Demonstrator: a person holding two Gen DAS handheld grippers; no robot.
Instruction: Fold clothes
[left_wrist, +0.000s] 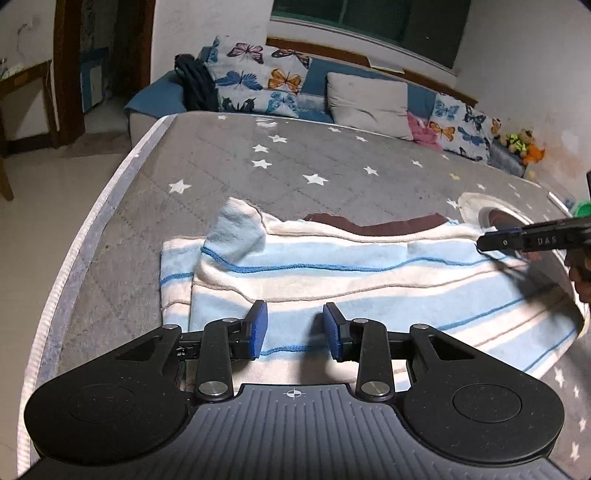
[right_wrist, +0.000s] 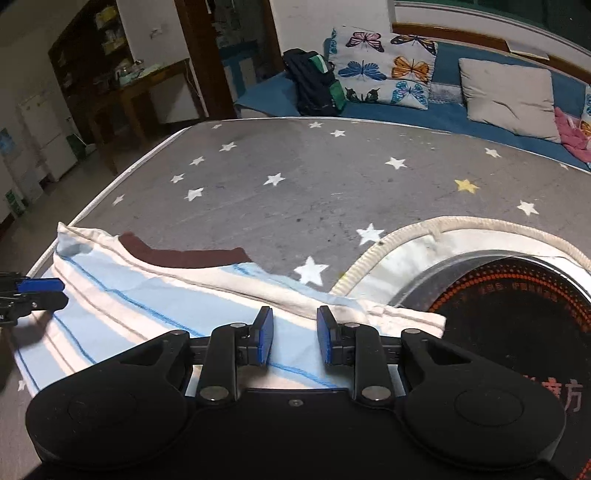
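I have the striped garment (left_wrist: 332, 273) lying across the near part of the grey starred mattress (left_wrist: 207, 177), with its brown-trimmed edge (left_wrist: 373, 225) turned away from me. It already lies in layers: a light-blue flap (left_wrist: 236, 232) is doubled over at my left end, and a lower layer pokes out beyond it on that side. The far right end runs up against a round dark heater (right_wrist: 517, 295) that sits on a white mat (right_wrist: 461, 225), so that end has little room to spread.

My left tongs (left_wrist: 294, 328) hover low over the near stripes, blue pads apart at a middling gap, with nothing between them. My right tongs (right_wrist: 294, 338) sit the same way over the cloth's right end, pads apart and holding nothing. Each pair points forward along the cloth, tilted down toward it. In the left view the right tongs come in sideways from the far right, level with the top hem.

By my reading, this flat layered lie fits either a fold just laid down or one about to be picked up.
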